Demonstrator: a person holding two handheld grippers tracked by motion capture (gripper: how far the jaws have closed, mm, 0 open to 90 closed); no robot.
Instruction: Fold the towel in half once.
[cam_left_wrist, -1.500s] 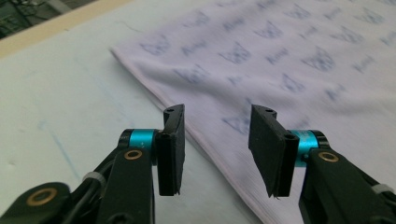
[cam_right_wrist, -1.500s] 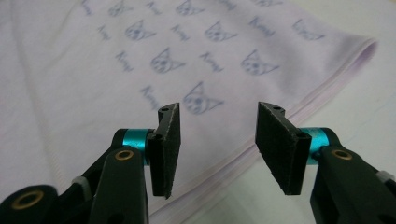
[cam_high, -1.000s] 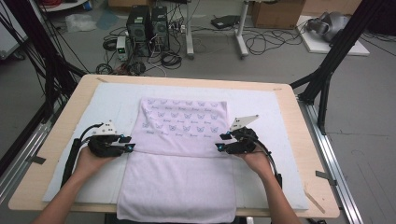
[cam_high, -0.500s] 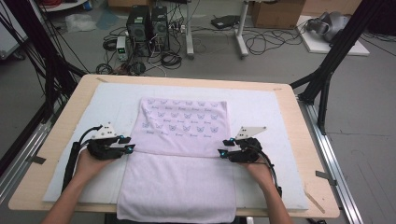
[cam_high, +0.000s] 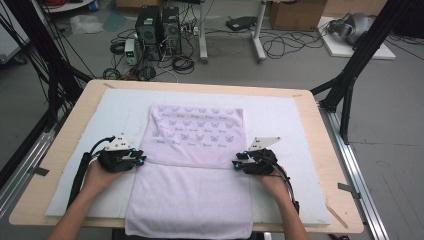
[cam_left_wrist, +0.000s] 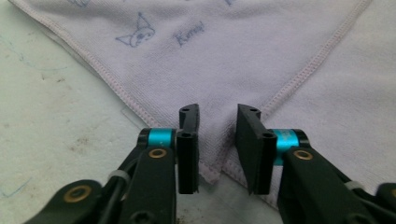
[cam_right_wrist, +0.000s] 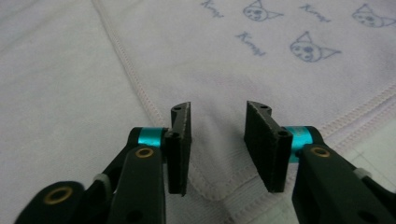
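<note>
Pale lilac terry towel (cam_high: 192, 172) printed with small blue cat faces, spread flat on a white foam pad (cam_high: 280, 117) atop a light wooden table (cam_high: 320, 150), far half folded back over the near half so the printed side faces up.

Left gripper (cam_high: 141, 160) at the left end of the fold edge, held low over the pad in a hand (cam_high: 100, 177). In the left gripper view (cam_left_wrist: 217, 140), black jaws standing apart with a gap between them, just been closing, not yet pressing on anything. Directly ahead of and between the pads: the stitched corner of the folded towel layer (cam_left_wrist: 210, 84), tip reaching back just under the gap. To the left of the jaws, bare stained pad (cam_left_wrist: 56, 116); to the right, the plain lower towel layer.

Right gripper (cam_high: 235, 165) at the right end of the same fold edge, in the other hand (cam_high: 272, 185), grey three-cornered plate on top. In the right gripper view (cam_right_wrist: 217, 140), jaws likewise parted and just been closing, clamped on nothing. Rounded hemmed corner of the printed layer (cam_right_wrist: 233, 84) lying ahead and between the pads, almost beneath them; plain towel to the left, a sliver of pad at lower right.

Towel lying between the two grippers, well spread, near edge hanging close to the table's front.
</note>
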